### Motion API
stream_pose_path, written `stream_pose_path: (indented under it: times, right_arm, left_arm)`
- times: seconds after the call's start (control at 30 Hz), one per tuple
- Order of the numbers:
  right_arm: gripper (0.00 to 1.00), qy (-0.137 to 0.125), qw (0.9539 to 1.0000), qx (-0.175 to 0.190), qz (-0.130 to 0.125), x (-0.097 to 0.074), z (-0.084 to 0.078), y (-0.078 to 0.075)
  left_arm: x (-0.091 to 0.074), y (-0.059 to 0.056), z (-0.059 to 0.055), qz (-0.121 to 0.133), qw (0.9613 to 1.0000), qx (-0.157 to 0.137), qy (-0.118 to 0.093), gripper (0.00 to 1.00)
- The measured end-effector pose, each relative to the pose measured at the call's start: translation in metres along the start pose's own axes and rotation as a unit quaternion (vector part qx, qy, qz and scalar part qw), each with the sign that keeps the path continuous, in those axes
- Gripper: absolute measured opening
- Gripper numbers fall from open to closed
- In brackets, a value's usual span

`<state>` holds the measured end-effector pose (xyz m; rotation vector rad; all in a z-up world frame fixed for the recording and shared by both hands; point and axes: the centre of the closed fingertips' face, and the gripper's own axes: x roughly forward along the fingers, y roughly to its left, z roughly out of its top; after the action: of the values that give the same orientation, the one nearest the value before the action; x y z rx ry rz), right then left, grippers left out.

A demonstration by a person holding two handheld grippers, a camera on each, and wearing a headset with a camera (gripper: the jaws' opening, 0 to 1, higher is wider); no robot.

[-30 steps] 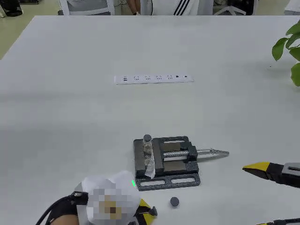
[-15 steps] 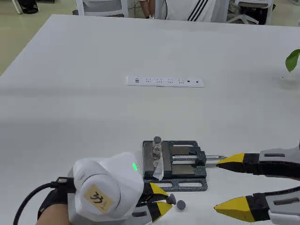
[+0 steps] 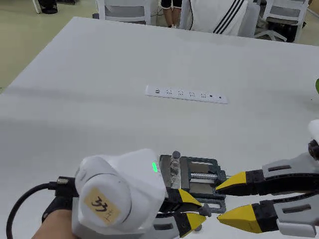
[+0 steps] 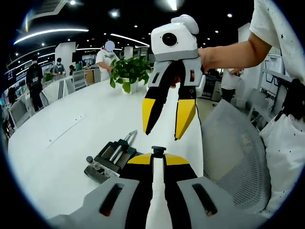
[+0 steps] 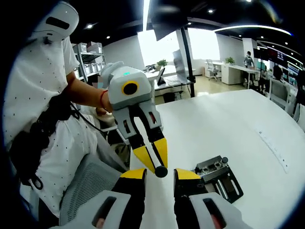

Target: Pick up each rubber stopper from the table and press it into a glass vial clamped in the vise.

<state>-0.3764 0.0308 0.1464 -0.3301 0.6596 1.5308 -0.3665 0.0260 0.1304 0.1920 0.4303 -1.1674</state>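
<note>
The left gripper is clamped on a dark stopper, pinched at its yellow tips just in front of the vise. It faces the right gripper, whose jaws stand wide apart with nothing between them. In the vise a vial stands upright with a dark cap, and a second one seems to sit beside it, too blurred to be sure.

Head view looks down; gripper views face each other, sharing vise.

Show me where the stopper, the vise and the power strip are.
stopper (image 5: 161,171): right gripper view, its round side.
vise (image 3: 202,175): head view, its screw.
power strip (image 3: 187,94): head view, its middle.
</note>
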Motion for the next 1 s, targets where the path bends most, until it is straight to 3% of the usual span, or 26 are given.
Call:
stream_pose_path:
  times: [0.37, 1.0]
  right_arm:
    - [0.10, 0.016, 0.9996, -0.011, 0.018, 0.002, -0.002, 0.004]
    - [0.08, 0.019, 0.9994, -0.015, 0.024, 0.000, -0.004, 0.007]
  left_arm:
    - [-0.004, -0.006, 0.009, -0.003, 0.9998, -0.002, -0.018, 0.04]
    - [-0.002, -0.011, 0.014, -0.011, 0.9997, 0.003, -0.021, 0.04]
